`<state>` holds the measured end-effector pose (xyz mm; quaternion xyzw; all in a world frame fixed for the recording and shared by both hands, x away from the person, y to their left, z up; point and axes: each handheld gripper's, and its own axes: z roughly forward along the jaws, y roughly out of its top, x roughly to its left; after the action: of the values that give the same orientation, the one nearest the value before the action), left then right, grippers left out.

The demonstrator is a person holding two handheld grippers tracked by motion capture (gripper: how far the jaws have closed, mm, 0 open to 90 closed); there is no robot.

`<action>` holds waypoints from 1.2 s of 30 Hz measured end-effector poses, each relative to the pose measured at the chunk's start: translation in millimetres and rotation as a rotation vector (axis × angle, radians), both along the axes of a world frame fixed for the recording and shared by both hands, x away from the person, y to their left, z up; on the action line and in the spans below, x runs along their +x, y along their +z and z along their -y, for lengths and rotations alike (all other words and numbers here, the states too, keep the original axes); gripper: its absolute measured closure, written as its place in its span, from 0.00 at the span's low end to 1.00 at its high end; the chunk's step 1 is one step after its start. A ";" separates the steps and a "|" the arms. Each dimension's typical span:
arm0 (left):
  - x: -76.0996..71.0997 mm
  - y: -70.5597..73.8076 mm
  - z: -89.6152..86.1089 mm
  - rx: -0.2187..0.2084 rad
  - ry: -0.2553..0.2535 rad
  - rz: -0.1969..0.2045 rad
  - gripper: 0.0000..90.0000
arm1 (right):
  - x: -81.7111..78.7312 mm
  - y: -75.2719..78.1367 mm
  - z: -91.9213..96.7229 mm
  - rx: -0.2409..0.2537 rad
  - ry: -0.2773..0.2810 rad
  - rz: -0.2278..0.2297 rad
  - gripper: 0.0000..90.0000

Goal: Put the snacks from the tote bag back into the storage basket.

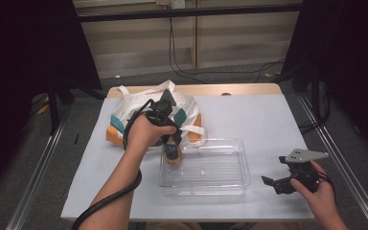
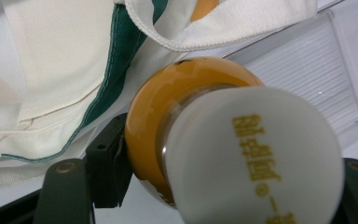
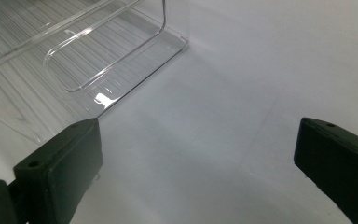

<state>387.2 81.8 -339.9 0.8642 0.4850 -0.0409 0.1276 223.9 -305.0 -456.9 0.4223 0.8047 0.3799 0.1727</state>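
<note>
From above, the left gripper [image 1: 171, 146] holds an orange bottle [image 1: 173, 155] over the clear tray's [image 1: 242, 163] left end. Its own view: jaws clamped on the bottle [image 2: 168, 107] — lower gently, then release. The right gripper [image 3: 198, 172] — jaws apart, empty.

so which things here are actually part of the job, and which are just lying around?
In the job, judging by the grip:
- left gripper, shut on the orange bottle with a white cap
- clear plastic tray, bottle at its left end
- canvas tote bag

Lying about:
- right gripper, open, holding nothing, right of the tray
- cables on the floor
</note>
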 end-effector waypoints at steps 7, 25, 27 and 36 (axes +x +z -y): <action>-0.1 -1.2 -1.5 -0.009 0.006 -0.007 0.34 | -0.3 0.2 -0.4 0.000 0.000 -0.005 0.01; -2.0 -12.4 -1.2 -0.002 0.006 0.003 0.33 | -0.8 0.2 -0.6 0.000 0.007 -0.007 0.01; -2.3 -12.3 -1.3 0.000 0.001 -0.001 0.33 | -0.9 0.3 -0.7 -0.001 0.004 -0.009 0.01; -5.0 -13.1 -0.5 -0.002 -0.001 0.013 0.33 | -1.2 0.7 -1.8 -0.005 0.006 -0.005 0.01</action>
<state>382.2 82.3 -353.0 0.8646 0.4836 -0.0359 0.1317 222.7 -303.2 -456.1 0.4203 0.8075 0.3772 0.1703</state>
